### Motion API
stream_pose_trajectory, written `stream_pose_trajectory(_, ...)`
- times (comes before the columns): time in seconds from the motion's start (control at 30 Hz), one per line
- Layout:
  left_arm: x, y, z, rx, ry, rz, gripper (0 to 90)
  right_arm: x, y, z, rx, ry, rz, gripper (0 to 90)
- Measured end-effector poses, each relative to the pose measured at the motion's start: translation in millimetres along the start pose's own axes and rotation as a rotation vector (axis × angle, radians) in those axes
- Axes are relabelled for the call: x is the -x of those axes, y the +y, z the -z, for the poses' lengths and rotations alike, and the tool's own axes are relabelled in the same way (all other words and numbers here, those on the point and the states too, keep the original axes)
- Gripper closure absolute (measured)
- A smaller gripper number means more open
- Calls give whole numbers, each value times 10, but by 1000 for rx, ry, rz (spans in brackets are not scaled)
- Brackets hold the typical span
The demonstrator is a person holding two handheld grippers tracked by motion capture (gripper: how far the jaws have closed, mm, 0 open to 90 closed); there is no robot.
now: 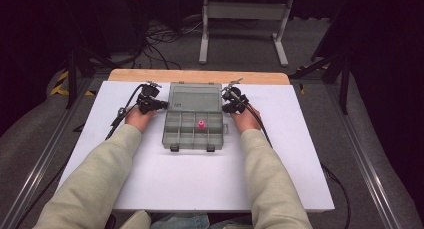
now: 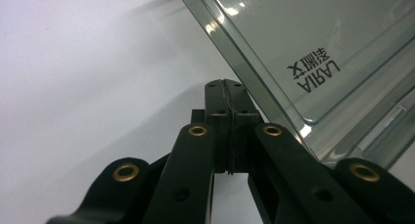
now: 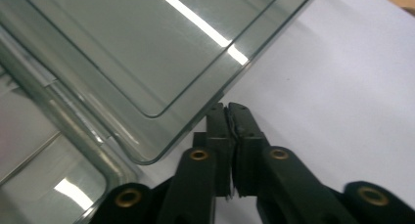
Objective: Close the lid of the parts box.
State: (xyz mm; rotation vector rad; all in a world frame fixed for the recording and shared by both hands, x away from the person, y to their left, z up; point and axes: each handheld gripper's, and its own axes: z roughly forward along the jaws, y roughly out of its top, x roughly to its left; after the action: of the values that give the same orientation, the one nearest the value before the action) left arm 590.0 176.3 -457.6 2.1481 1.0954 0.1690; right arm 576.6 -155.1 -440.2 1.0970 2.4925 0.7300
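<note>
Table (image 1: 150,179) carries the clear organizer box (image 1: 192,131) at centre, lid (image 1: 195,96) open toward twelve o'clock. Left gripper (image 1: 161,105) at nine and right gripper (image 1: 226,107) at three flank the lid, jaws pressed together, holding nothing. An uneven push could slam it or skid the box, jolting the pink piece (image 1: 201,124).

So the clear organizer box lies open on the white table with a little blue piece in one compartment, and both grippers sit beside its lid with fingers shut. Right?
Not quite: the piece is pink, not blue, as the high view shows. The rest holds: the box lies open, and the left gripper and right gripper flank its lid, shut.
</note>
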Motion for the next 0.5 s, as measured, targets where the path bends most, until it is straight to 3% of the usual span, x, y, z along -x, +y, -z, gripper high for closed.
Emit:
stream_pose_trajectory(0.37,21,8,-13,8,18,0,899,-6,4,-19,18,-3,-19,900)
stream_pose_trajectory(0.47,33,8,-1,8,31,-30,900,-10,-2,-11,27,0,-26,900)
stream_pose_trajectory(0.5,34,9,3,11,27,-22,899,-6,-6,-9,31,2,-28,900)
